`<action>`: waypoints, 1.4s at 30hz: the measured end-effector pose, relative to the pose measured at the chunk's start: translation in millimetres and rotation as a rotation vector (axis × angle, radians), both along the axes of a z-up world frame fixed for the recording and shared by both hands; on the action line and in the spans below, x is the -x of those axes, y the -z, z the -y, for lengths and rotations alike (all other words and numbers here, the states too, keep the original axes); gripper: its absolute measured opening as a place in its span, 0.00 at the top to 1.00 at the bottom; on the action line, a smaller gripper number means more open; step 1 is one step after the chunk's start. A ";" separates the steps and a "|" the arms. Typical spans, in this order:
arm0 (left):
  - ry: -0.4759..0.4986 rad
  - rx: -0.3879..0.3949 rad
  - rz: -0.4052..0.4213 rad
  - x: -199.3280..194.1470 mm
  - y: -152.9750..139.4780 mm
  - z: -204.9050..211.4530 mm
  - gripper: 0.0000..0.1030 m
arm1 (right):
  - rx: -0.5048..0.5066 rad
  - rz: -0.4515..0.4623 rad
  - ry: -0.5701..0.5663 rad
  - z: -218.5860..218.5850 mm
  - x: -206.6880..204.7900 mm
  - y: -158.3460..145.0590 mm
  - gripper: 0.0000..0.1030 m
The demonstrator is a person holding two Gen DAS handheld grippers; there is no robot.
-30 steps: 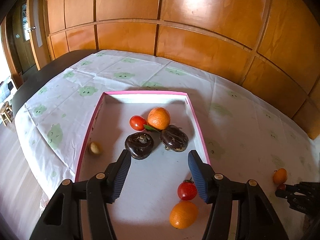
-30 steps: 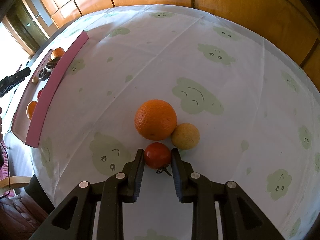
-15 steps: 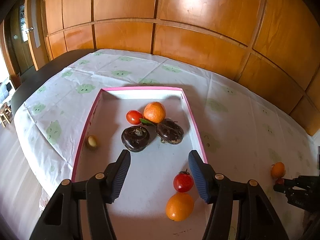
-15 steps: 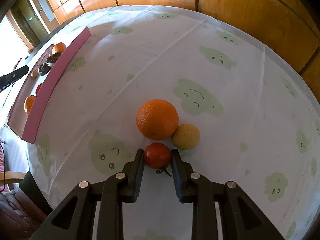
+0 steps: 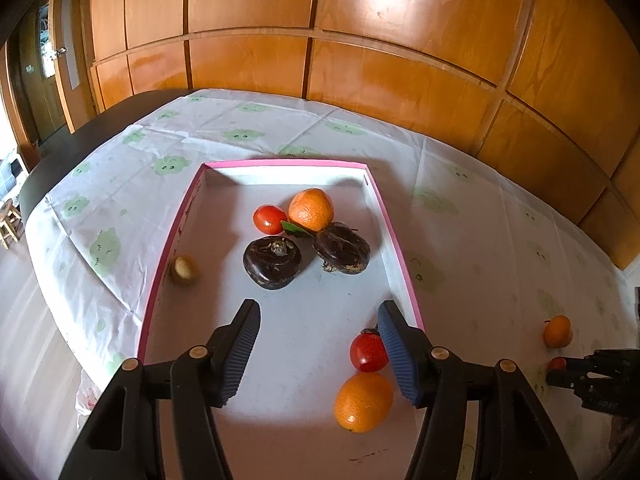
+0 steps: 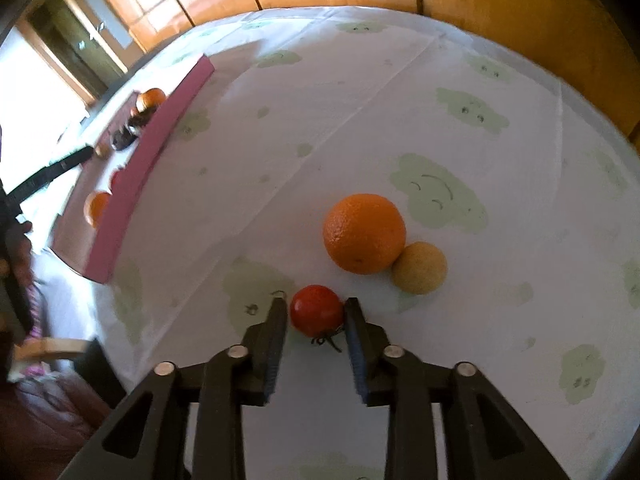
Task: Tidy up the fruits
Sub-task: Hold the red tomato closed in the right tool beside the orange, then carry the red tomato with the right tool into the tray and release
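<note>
Left wrist view: left gripper hangs over the pink-rimmed tray, jaws spread apart, nothing between them. Inside the tray: a tomato touching an orange near the far end, a green leaf between them; two dark round fruits just in front, side by side; a small yellowish fruit against the left wall. Nearer the camera, a second tomato lies just beside the right finger's blue pad, and a second orange sits right below it. Tray rests on a white tablecloth with green cloud faces. Wood panelling behind.

Right wrist view: right gripper points down at the cloth, well apart from the tray. A tomato lies between its fingers; jaws are opening. The right pad appears still to touch it; a thin gap shows on the left side. Grip no longer clenched. Just beyond the tomato, a large orange touches a round tan fruit. View slightly blurred.
</note>
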State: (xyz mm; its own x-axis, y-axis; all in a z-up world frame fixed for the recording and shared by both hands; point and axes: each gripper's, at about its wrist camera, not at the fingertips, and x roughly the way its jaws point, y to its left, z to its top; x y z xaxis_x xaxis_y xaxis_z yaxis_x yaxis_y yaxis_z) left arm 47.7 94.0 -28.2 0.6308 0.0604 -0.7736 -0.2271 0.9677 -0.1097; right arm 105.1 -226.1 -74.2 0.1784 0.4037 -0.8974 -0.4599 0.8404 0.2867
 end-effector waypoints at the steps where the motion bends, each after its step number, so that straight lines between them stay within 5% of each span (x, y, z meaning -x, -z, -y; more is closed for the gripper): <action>1: 0.002 0.000 -0.001 0.1 0.0 0.6 0.40 | -0.010 -0.009 0.004 1.1 0.3 -0.3 0.65; 27: -0.014 -0.049 0.034 21.9 -3.7 -23.2 0.36 | 0.109 0.066 0.025 -21.6 15.0 -0.1 0.74; 42: -0.045 -0.052 0.054 33.2 -5.4 -34.6 0.36 | 0.006 0.081 -0.070 -90.1 41.8 -14.1 0.74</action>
State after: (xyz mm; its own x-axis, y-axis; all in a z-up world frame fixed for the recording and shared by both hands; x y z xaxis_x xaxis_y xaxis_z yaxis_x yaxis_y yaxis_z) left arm 14.5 128.6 -22.9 0.6674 0.1289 -0.7335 -0.2660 0.9612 -0.0730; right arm 63.3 -136.1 -60.1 0.2215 0.4127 -0.8835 -0.5390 0.8068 0.2418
